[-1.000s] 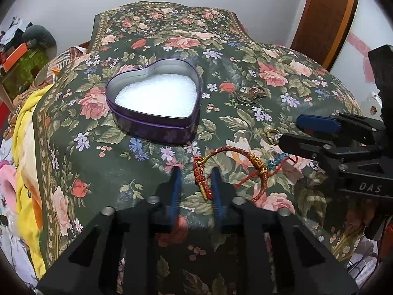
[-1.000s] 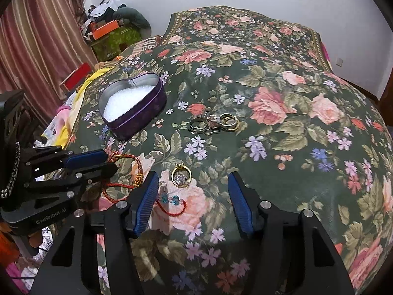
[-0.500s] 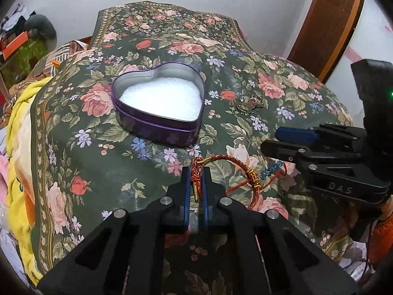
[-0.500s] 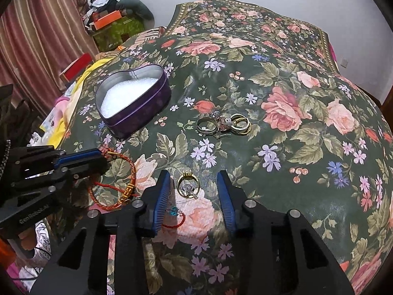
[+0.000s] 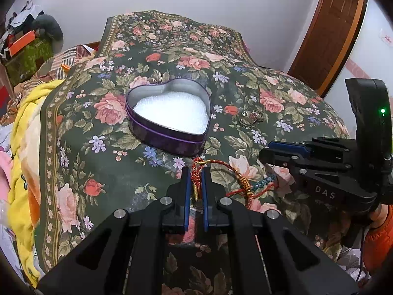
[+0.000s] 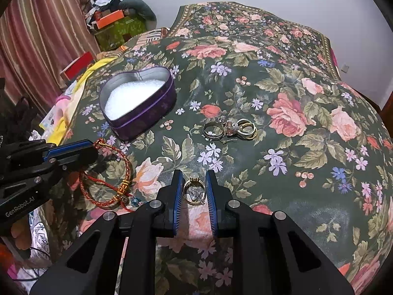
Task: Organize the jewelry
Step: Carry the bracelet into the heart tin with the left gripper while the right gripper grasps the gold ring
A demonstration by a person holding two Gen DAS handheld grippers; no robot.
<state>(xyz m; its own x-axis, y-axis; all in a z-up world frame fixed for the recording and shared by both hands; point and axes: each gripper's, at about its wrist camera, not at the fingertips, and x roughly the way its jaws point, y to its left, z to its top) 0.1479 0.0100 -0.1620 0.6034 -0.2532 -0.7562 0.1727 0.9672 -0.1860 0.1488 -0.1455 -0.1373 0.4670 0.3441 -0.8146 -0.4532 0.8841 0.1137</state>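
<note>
Two tools at work, both low over the floral bedspread (image 6: 282, 78). Left tool (image 5: 195, 179): blue pads pressed in on the knotted end of the red braided cord bracelet with gold beads (image 5: 235, 177); a gold tube end sits between the pads, and the rest of the loop trails off to the tool's right, lying on the cloth. Right tool (image 6: 194, 189): pads close either side of the gold ring with clear stones (image 6: 195, 191), apparently touching it, ring still on the bedspread.

Heart-shaped purple tin with white foam lining (image 5: 169, 113), open, lies straight ahead of the left tool, just beyond the bracelet; from the right tool it sits ahead and well to the left. Left is the nearer. Cluster of loose rings (image 6: 231, 129) ahead of the right tool, not yet gathered.

Writing: "DAS" on the right tool's body, "GenRobot.AI" on the left's.
</note>
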